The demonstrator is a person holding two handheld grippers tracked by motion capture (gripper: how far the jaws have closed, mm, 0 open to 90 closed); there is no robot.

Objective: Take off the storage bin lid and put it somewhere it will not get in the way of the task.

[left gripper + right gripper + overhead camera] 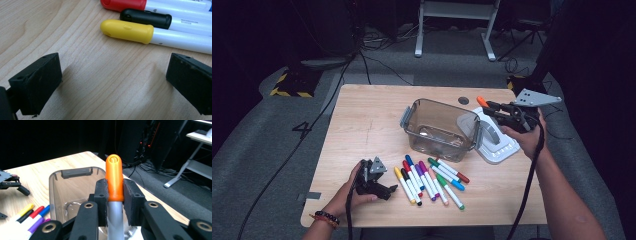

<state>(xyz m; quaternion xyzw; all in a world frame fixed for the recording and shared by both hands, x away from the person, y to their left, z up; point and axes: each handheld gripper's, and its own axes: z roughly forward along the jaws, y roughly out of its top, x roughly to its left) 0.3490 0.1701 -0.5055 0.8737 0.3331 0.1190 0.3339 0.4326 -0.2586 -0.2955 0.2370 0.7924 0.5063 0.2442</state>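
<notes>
My right gripper (493, 108) (115, 192) is shut on an orange-capped marker (482, 101) (114, 176), held above the table just right of a clear plastic box (439, 129) (72, 192). Its orange cap points toward the box. Low on the table near the front left, my left gripper (388, 191) (112, 82) stands open with only bare wood between its fingers. Just ahead of it lie the yellow marker (127, 31) (404, 185), a black one (146, 18) and a red one (123, 4), part of a row of several markers (432, 179).
The box's white lid (493, 135) lies on the table to the right of the box, under my right hand. A round hole (463, 100) sits near the table's far edge. Cables and desk legs (419, 30) are on the floor beyond the table.
</notes>
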